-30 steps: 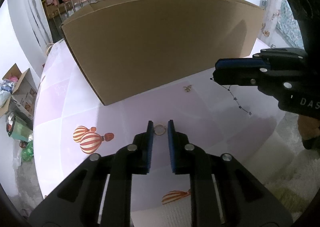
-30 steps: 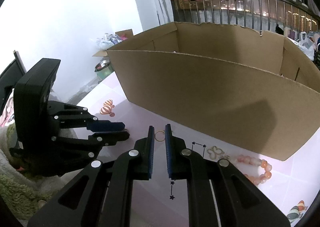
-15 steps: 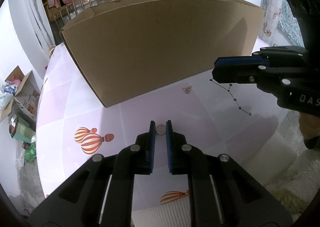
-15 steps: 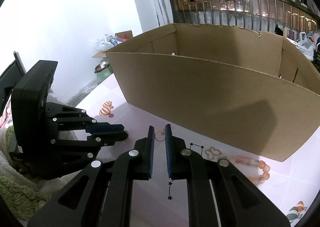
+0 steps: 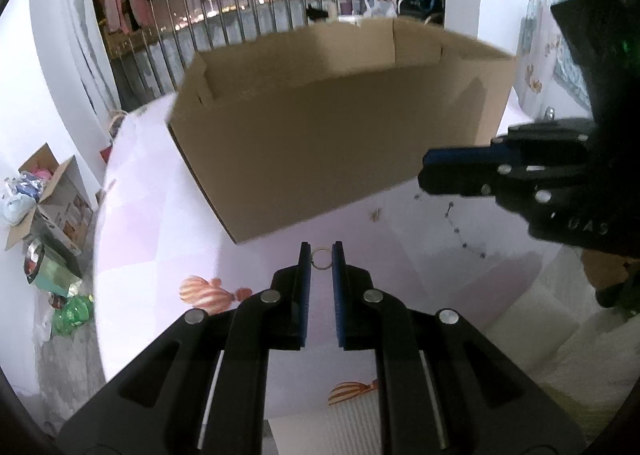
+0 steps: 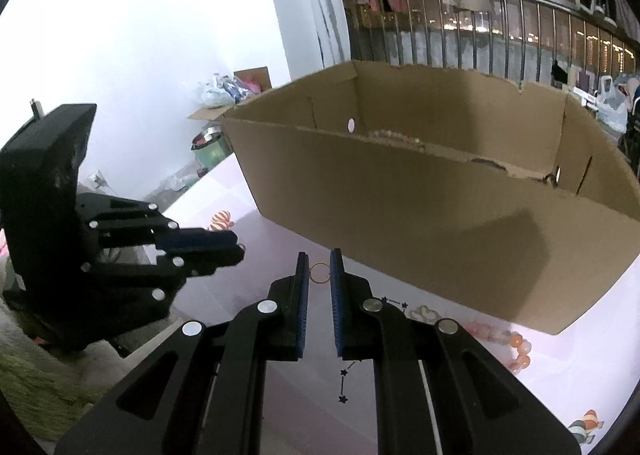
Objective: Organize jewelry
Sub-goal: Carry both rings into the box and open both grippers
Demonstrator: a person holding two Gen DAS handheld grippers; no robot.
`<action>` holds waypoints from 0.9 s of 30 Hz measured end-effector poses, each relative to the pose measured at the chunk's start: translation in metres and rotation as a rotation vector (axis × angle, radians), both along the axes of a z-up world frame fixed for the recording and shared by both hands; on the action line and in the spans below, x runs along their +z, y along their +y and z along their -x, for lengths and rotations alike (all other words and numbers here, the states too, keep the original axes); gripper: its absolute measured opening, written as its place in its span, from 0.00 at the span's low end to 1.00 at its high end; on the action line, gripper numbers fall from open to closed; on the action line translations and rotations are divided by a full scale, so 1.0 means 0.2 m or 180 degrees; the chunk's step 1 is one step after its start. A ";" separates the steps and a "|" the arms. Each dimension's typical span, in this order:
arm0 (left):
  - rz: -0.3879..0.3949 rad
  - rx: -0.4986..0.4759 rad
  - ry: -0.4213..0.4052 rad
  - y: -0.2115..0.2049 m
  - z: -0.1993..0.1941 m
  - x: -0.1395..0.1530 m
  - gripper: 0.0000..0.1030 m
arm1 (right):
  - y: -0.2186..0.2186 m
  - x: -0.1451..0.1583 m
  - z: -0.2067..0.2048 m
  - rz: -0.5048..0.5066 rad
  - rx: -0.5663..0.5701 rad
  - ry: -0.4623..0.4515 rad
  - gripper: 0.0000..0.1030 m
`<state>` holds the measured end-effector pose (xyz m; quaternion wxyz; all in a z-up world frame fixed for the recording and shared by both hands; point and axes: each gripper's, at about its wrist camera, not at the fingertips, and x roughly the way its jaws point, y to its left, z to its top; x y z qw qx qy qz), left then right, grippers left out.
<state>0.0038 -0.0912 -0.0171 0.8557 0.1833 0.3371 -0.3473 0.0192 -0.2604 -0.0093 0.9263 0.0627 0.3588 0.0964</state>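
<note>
Both my tongs are pinched shut on small rings. Left tongs (image 5: 321, 255) grip a thin silvery ring (image 5: 321, 258) between the blue tips; right tongs (image 6: 319, 269) clamp a gold ring (image 6: 319, 272) the same way. Both rings look lifted clear of the pink counter (image 5: 160, 255), just short of the cardboard box (image 6: 440, 215). Step in hand, I judge: carry phase, pick done. Next move calls for raising over the near box wall, then letting go inside. Star chain (image 6: 352, 371), butterfly charm (image 6: 424, 311) and bead bracelet (image 6: 516, 343) remain on the counter.
</note>
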 end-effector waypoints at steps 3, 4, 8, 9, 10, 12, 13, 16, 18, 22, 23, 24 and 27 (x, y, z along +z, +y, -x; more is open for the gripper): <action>0.0118 0.0000 -0.0131 0.02 0.04 0.10 0.09 | 0.01 0.06 0.02 0.0022 0.0016 -0.0105 0.11; 0.0171 -0.0009 -0.0190 0.03 0.05 0.14 0.09 | 0.01 0.09 0.02 0.0028 0.0019 -0.0155 0.11; 0.0352 -0.0062 -0.0394 0.03 0.05 0.29 0.09 | -0.01 0.22 0.02 0.0048 -0.0007 -0.0375 0.11; 0.0390 -0.0083 -0.0452 0.02 0.05 0.33 0.09 | -0.02 0.25 0.02 0.0057 -0.0020 -0.0422 0.11; 0.0421 -0.0103 -0.0504 0.01 0.04 0.36 0.09 | -0.03 0.29 0.01 0.0068 -0.0039 -0.0478 0.11; 0.0480 -0.0135 -0.0603 -0.03 0.02 0.41 0.09 | -0.07 0.35 -0.02 0.0086 -0.0085 -0.0566 0.11; 0.0495 -0.0144 -0.0626 -0.05 0.00 0.43 0.09 | -0.08 0.37 -0.04 0.0096 -0.0112 -0.0586 0.11; 0.0513 -0.0173 -0.0587 -0.17 -0.11 0.45 0.09 | -0.16 0.38 -0.14 0.0110 -0.0228 -0.0500 0.11; 0.0467 -0.0184 -0.0486 -0.25 -0.20 0.42 0.09 | -0.21 0.37 -0.23 0.0112 -0.0297 -0.0380 0.11; 0.0338 -0.0210 -0.0293 -0.41 -0.34 0.33 0.09 | -0.26 0.32 -0.37 0.0190 -0.0439 -0.0172 0.11; 0.0284 -0.0204 -0.0228 -0.44 -0.38 0.30 0.09 | -0.27 0.31 -0.37 0.0178 -0.0460 -0.0137 0.11; 0.0236 -0.0191 -0.0188 -0.47 -0.40 0.27 0.09 | -0.28 0.28 -0.39 0.0155 -0.0499 -0.0079 0.11; 0.0172 -0.0131 -0.0087 -0.48 -0.47 0.21 0.09 | -0.33 0.23 -0.44 0.0129 -0.0634 0.0087 0.11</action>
